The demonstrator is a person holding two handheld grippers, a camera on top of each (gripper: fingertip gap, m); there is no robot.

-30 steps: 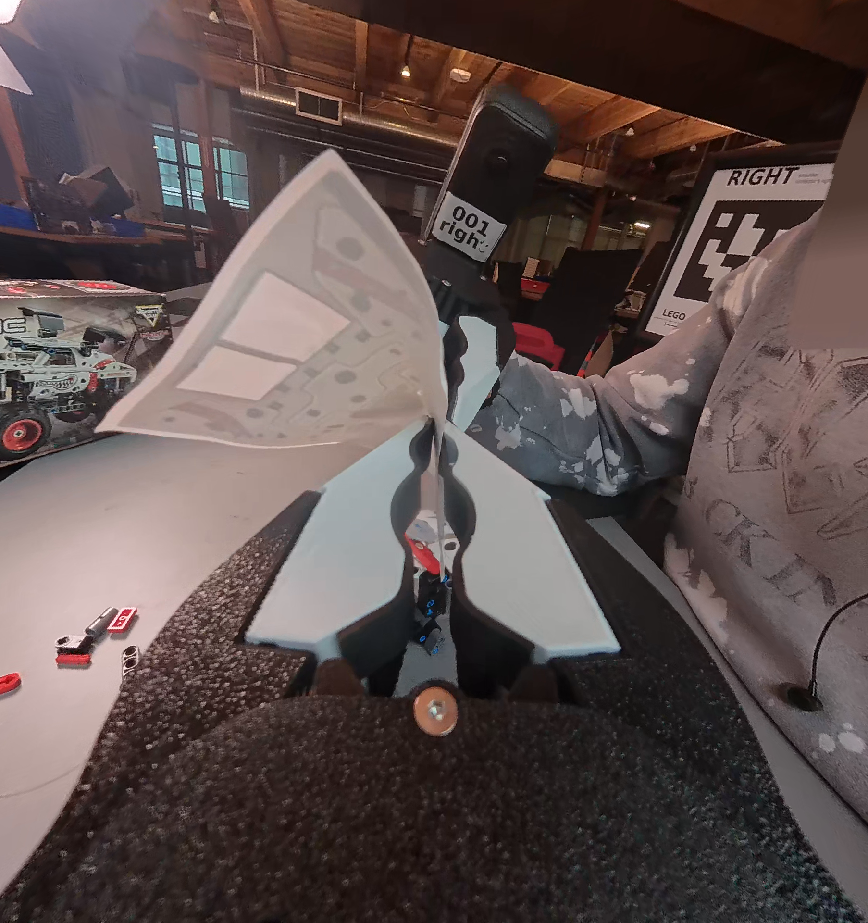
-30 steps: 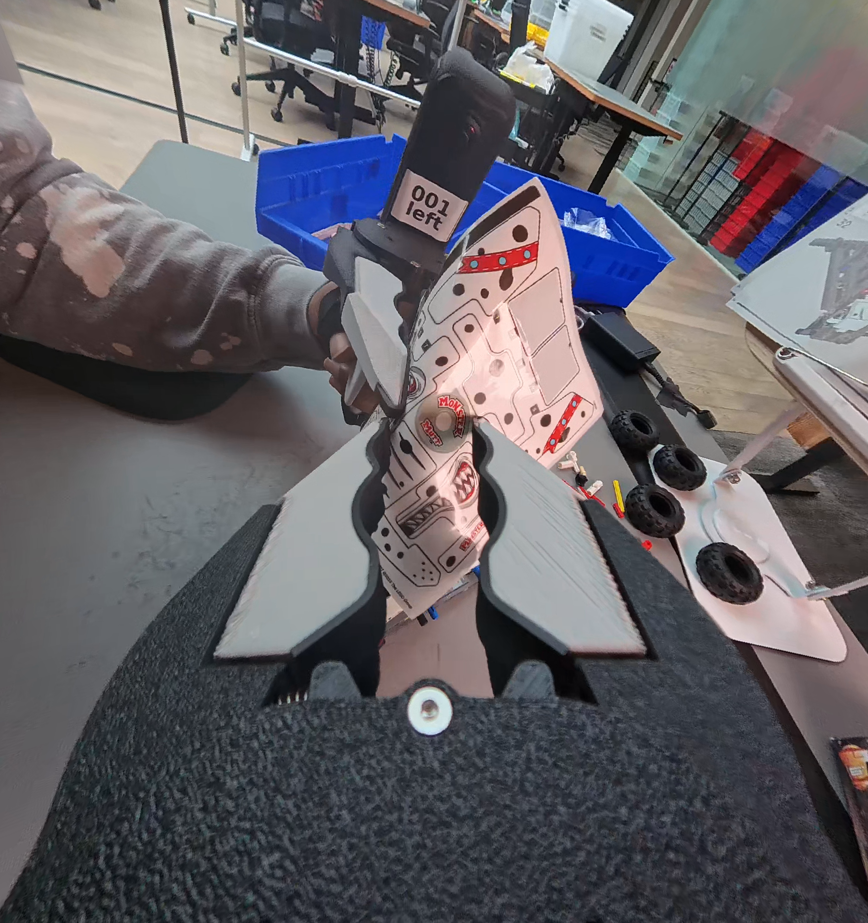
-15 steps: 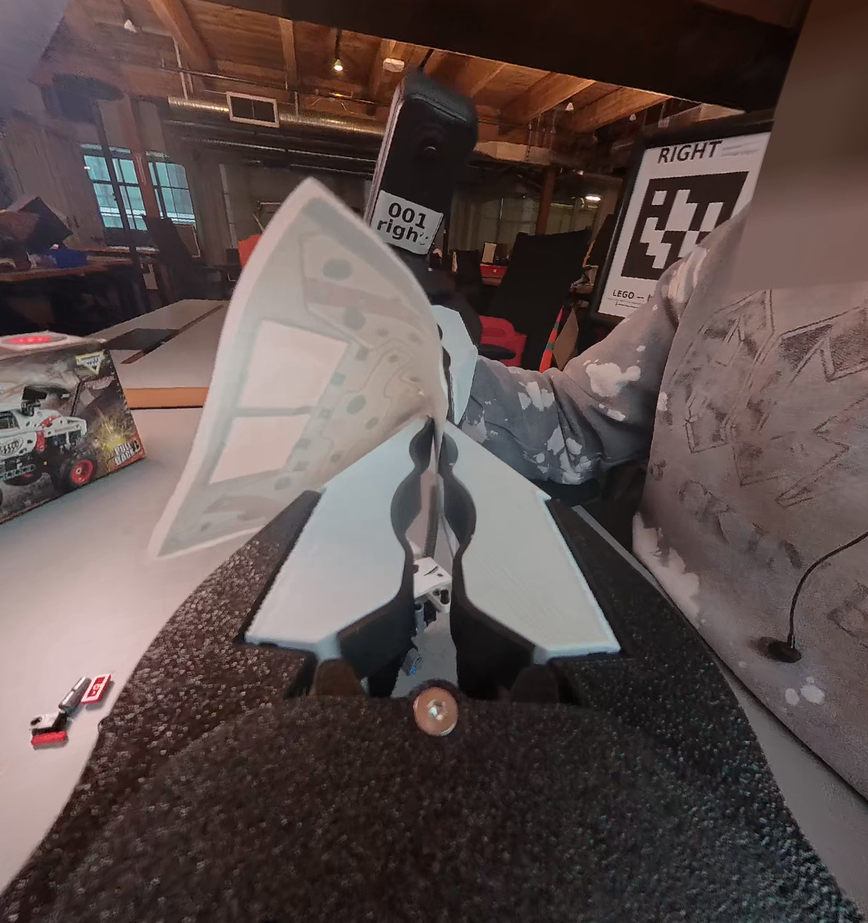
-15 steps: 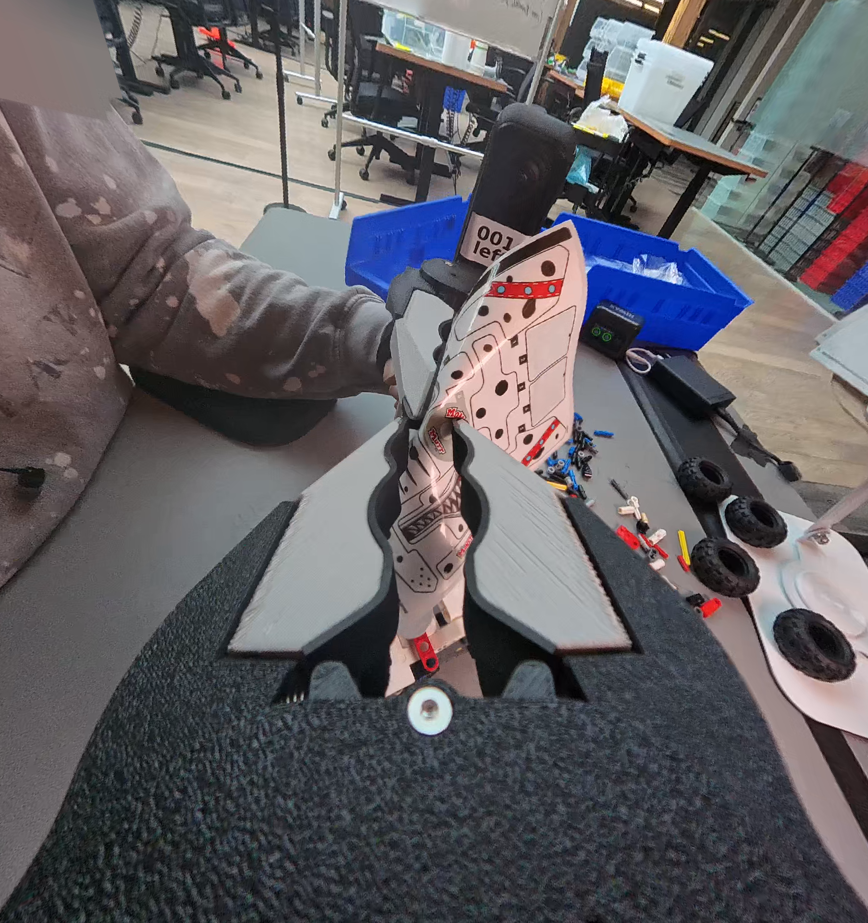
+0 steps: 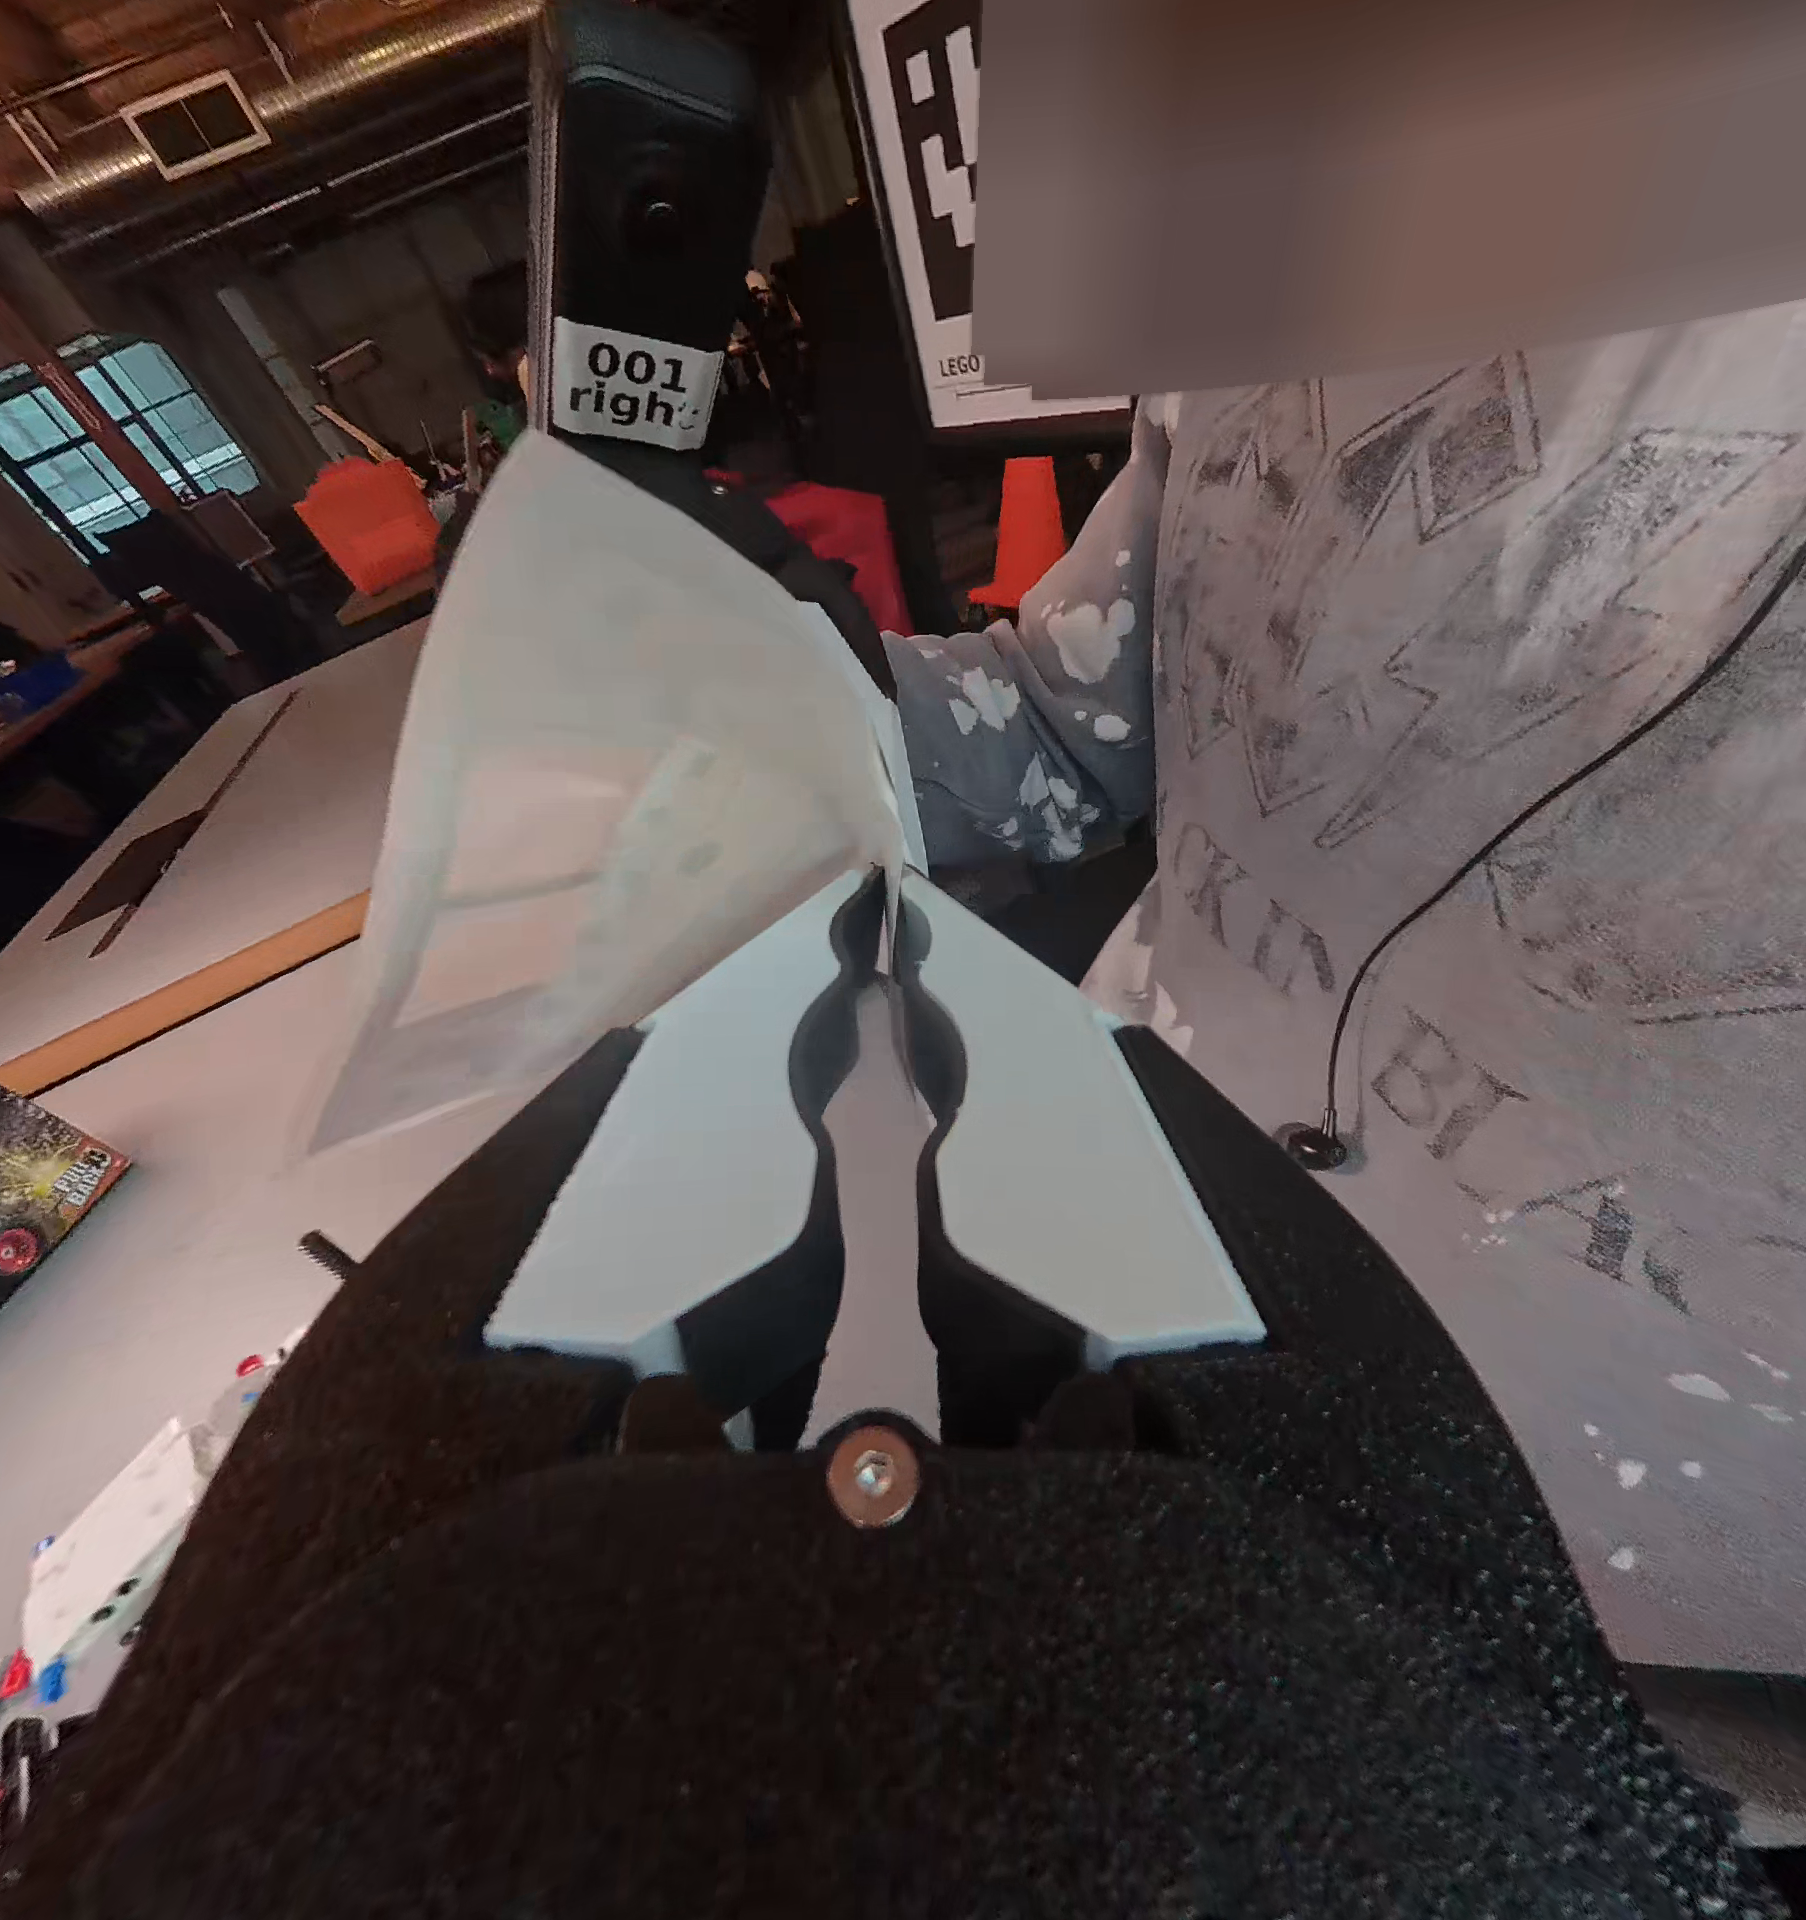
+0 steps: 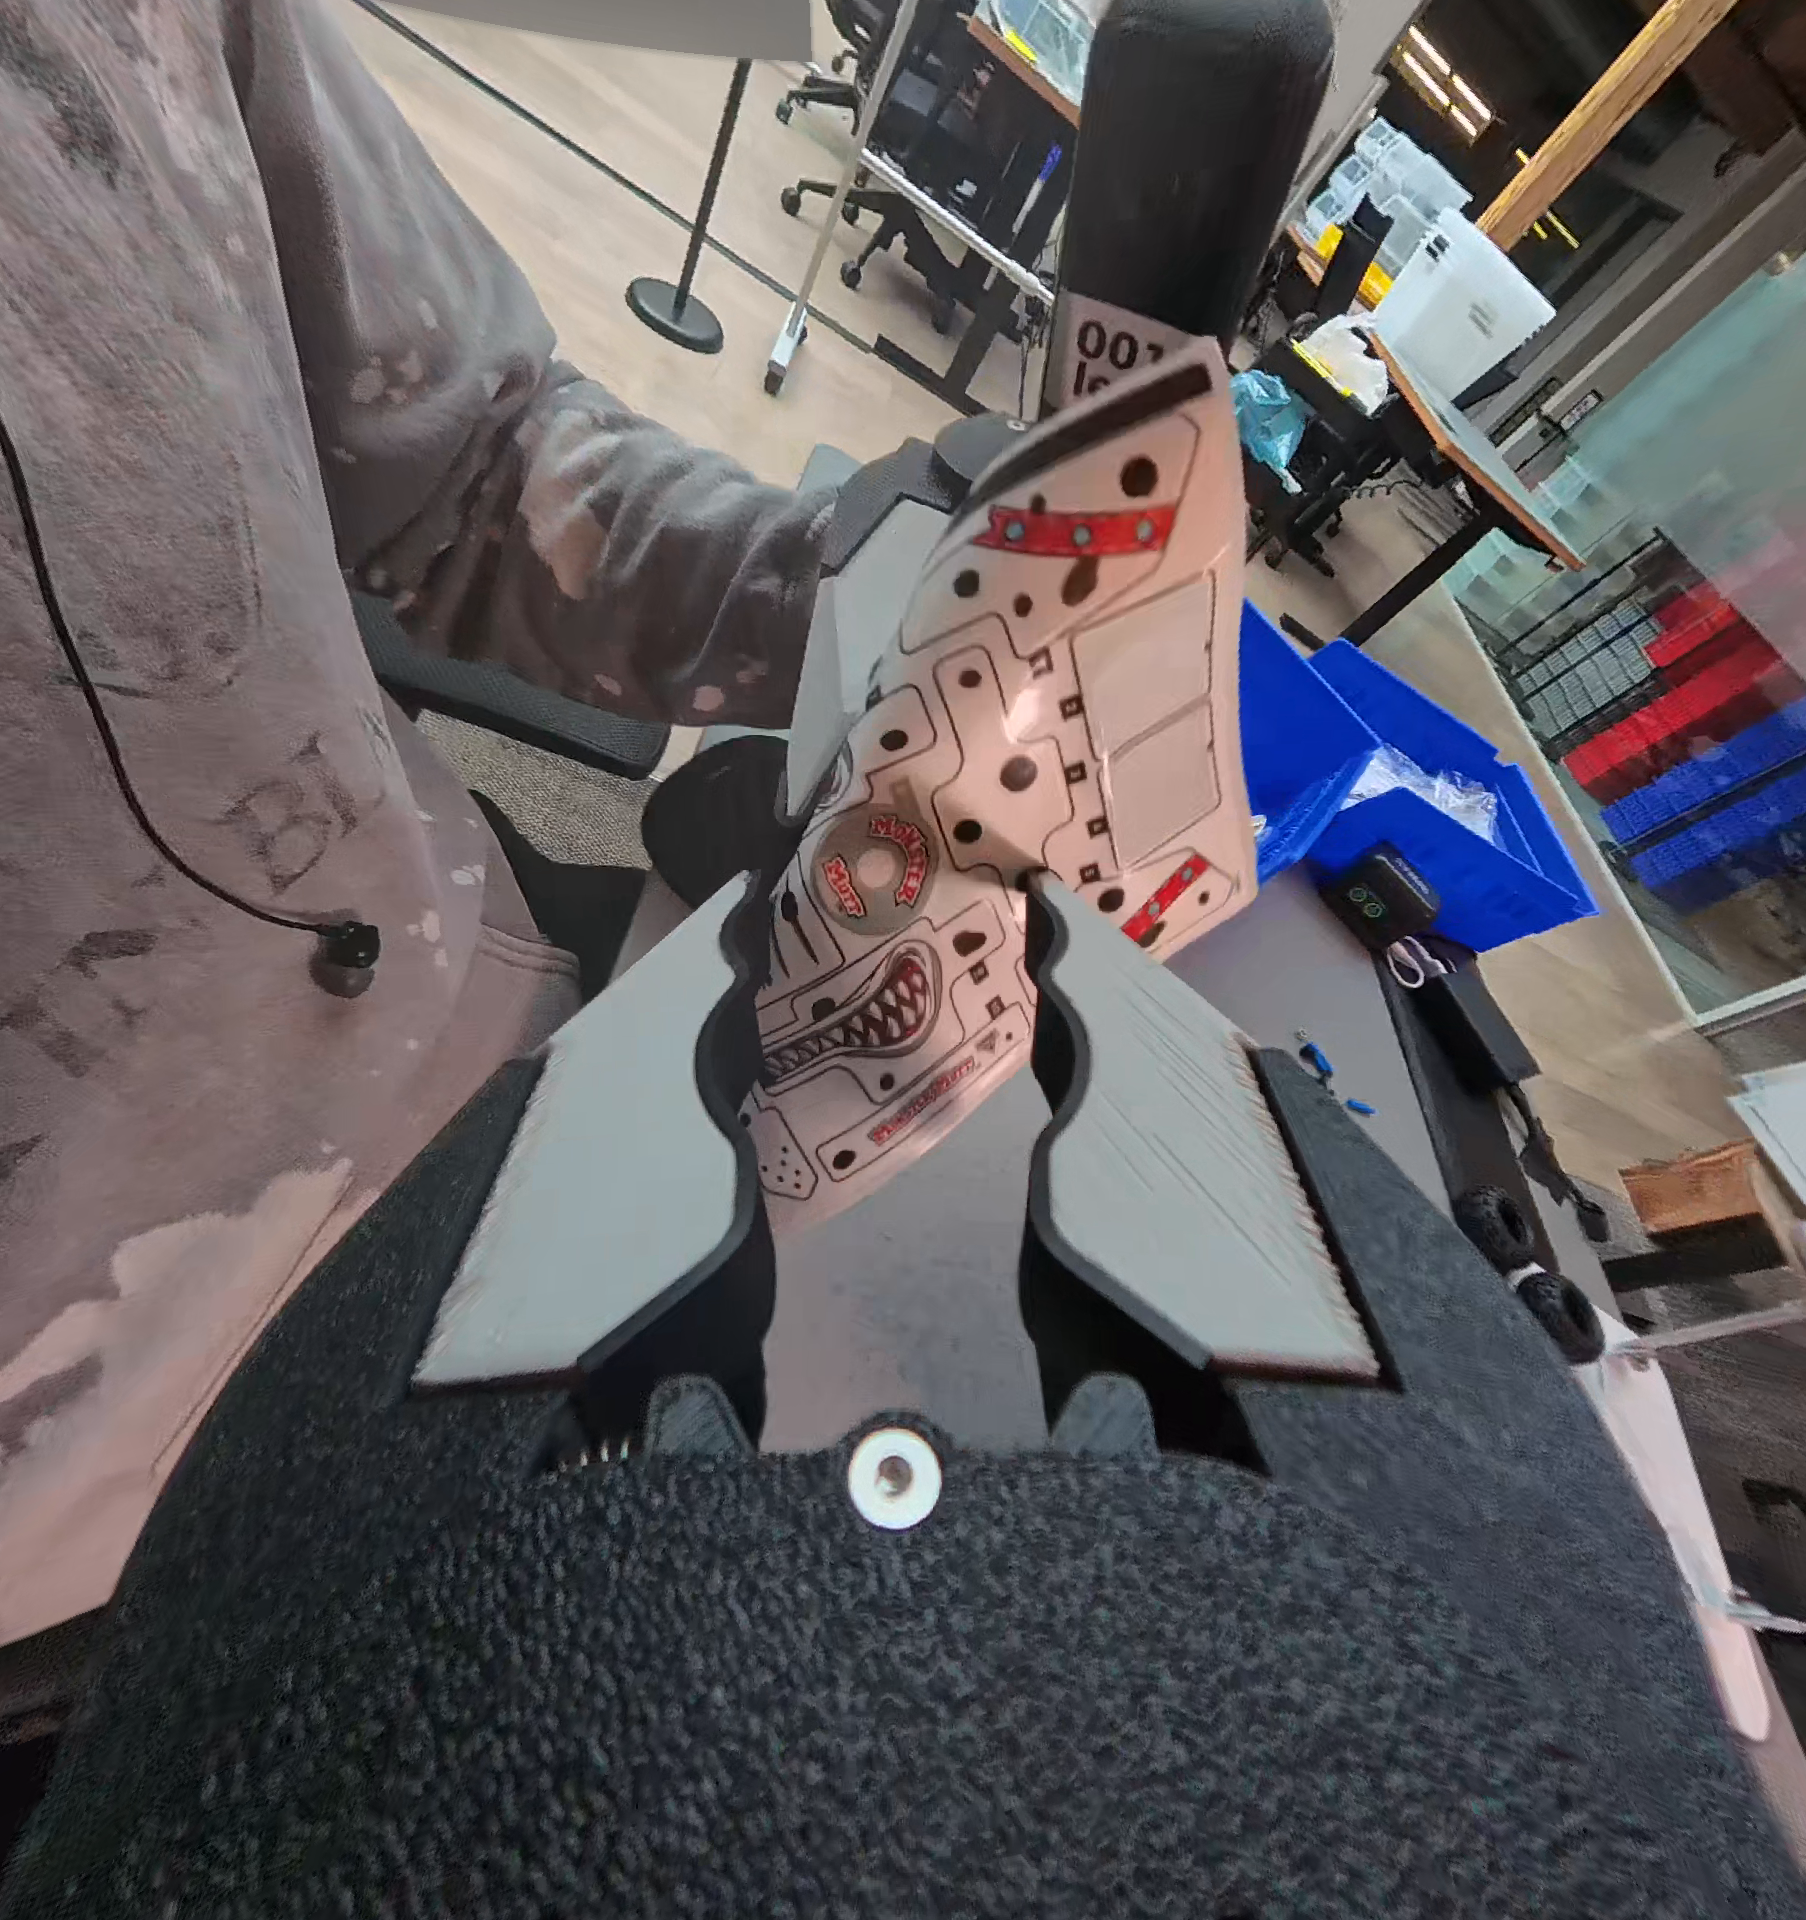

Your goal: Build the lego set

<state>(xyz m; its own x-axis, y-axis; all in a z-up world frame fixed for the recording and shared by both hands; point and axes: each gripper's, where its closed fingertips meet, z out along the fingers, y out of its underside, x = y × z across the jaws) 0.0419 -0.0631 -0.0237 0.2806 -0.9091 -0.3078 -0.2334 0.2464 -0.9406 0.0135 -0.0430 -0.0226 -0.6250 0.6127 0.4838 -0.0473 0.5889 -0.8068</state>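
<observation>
we are pinching the sticker sheet [image 5: 608, 831] by its edge in the closed left gripper [image 5: 883, 883], up above the table [image 5: 182, 1195], while the right gripper [image 6: 883, 894] is gaping empty before it, probably needing to peel one sticker next.

Your left view is dim with a motion-blurred sheet [image 5: 608, 810]. Your right view's daylit, glare on that sheet, edges bending.

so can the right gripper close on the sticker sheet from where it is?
Probably yes. The right gripper has its jaws open with the printed white sticker sheet standing right between them, pinched by the left gripper; nothing blocks it.
</observation>
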